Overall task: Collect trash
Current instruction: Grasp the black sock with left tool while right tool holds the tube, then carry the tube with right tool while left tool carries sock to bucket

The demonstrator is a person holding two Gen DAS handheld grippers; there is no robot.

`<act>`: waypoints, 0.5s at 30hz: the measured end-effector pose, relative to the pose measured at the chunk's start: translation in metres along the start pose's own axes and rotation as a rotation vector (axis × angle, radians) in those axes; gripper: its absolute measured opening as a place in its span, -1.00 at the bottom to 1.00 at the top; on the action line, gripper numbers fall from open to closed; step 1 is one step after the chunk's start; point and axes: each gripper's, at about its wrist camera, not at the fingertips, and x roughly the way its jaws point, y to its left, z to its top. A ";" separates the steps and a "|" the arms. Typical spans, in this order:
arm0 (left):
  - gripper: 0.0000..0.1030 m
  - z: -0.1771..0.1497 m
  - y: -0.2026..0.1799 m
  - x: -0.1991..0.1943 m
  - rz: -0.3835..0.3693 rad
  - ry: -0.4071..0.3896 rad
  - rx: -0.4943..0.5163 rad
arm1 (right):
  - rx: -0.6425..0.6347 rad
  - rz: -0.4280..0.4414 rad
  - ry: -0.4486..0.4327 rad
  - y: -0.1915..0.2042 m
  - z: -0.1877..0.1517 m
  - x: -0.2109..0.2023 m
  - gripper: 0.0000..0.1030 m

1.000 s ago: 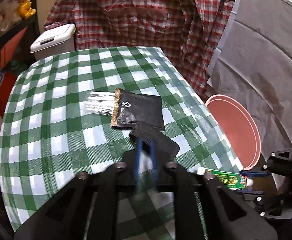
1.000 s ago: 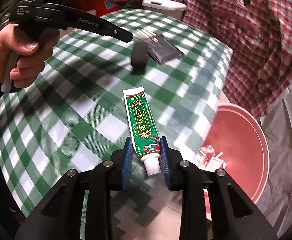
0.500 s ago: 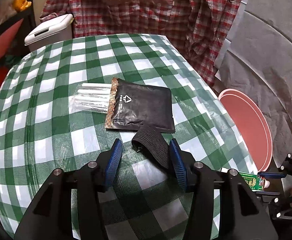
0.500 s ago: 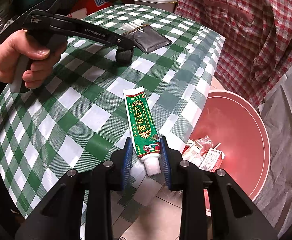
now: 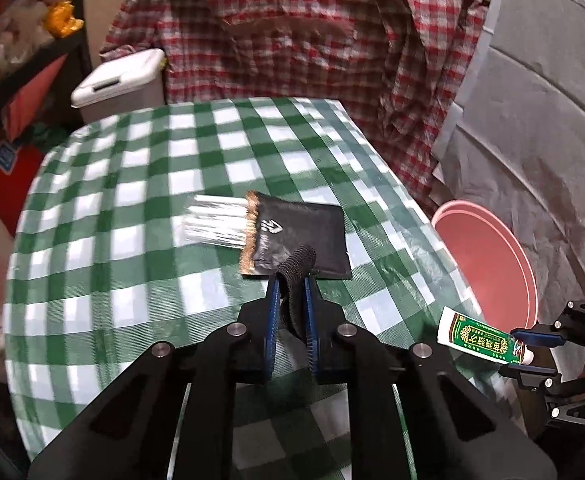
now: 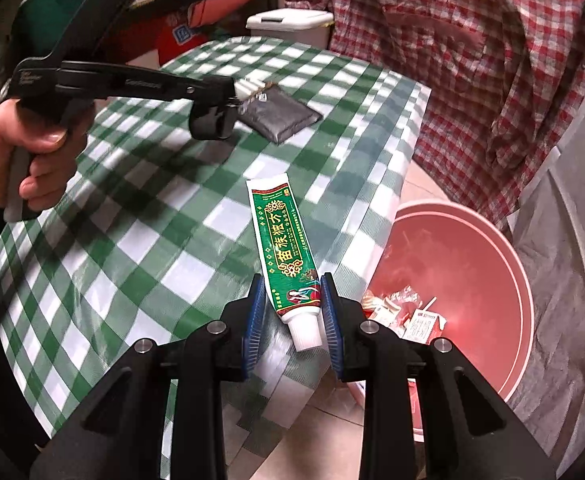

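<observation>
the left gripper (image 5: 290, 300) has just closed its jaws on a black elastic band (image 5: 298, 266), pinched near the black foil pouch (image 5: 298, 236) on the green checked tabletop (image 5: 132, 264). the right gripper (image 6: 290, 304) is clenched on the cap end of a green ointment tube (image 6: 282, 244), beside the pink trash basin (image 6: 472, 240) below the tabletop edge. best to lift the band clear of the pouch first, keep both grips firm, then carry each piece over the basin before letting go.
</observation>
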 end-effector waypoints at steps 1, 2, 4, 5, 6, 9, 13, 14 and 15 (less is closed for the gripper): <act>-0.76 0.001 0.001 -0.004 0.011 -0.004 -0.012 | 0.000 -0.004 -0.008 0.000 0.001 -0.001 -0.45; -0.76 0.001 0.002 -0.009 0.022 -0.009 -0.025 | 0.002 -0.008 -0.018 0.000 0.003 -0.003 -0.45; -0.76 0.002 0.003 -0.019 0.033 -0.025 -0.045 | 0.011 -0.015 -0.041 0.001 0.006 -0.008 -0.45; -0.76 0.002 0.002 -0.027 0.037 -0.043 -0.051 | 0.015 -0.020 -0.051 0.000 0.007 -0.010 -0.45; -0.76 0.003 0.001 -0.033 0.042 -0.055 -0.052 | 0.025 -0.027 -0.065 -0.001 0.008 -0.013 -0.45; -0.76 0.003 -0.003 -0.051 0.055 -0.097 -0.061 | 0.053 -0.051 -0.102 -0.003 0.012 -0.022 -0.45; -0.76 0.005 -0.006 -0.068 0.069 -0.138 -0.078 | 0.090 -0.077 -0.154 -0.008 0.018 -0.035 -0.45; -0.76 0.005 -0.006 -0.070 0.070 -0.143 -0.082 | 0.097 -0.081 -0.162 -0.008 0.019 -0.038 -0.45; -0.76 0.005 -0.007 -0.073 0.073 -0.146 -0.088 | 0.105 -0.090 -0.174 -0.009 0.020 -0.041 -0.45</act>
